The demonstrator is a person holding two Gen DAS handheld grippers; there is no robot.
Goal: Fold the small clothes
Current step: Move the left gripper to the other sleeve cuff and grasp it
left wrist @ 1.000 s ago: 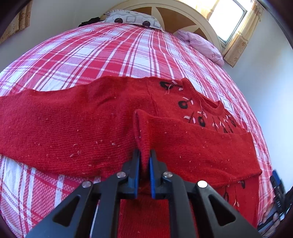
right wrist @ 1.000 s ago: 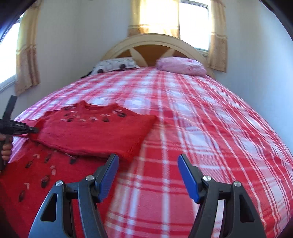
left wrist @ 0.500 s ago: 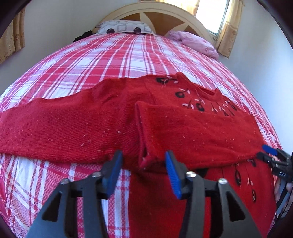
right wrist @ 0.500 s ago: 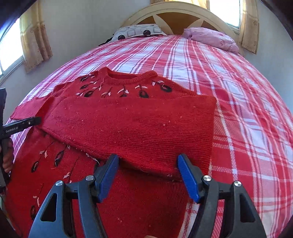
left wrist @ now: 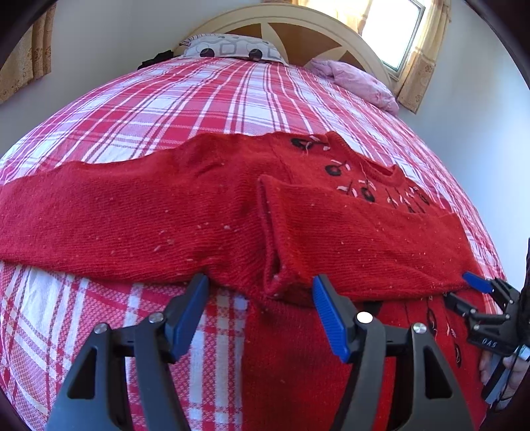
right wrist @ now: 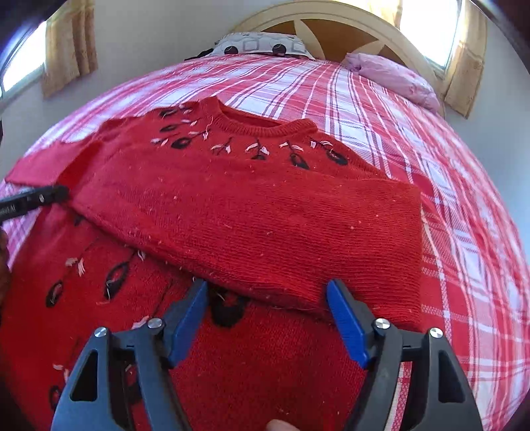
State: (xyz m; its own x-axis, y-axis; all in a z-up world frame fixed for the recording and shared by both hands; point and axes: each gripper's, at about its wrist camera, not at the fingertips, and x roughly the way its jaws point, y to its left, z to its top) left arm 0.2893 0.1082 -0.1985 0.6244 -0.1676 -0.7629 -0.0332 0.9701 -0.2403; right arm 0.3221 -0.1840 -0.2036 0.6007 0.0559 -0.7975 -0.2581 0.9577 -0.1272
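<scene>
A red knit sweater point(left wrist: 198, 212) lies spread on the red-and-white plaid bedspread point(left wrist: 205, 96), one sleeve point(right wrist: 265, 232) folded across its chest below the embroidered neckline point(right wrist: 251, 126). I see my left gripper point(left wrist: 260, 300) spread wide with nothing in it, its blue pads either side of the folded sleeve's cuff point(left wrist: 275, 265). My right gripper point(right wrist: 266, 305) is likewise released, hovering at the sleeve's lower edge. A patterned pillow point(right wrist: 261, 44) and a pink pillow point(right wrist: 394, 78) rest at the headboard point(left wrist: 298, 26).
</scene>
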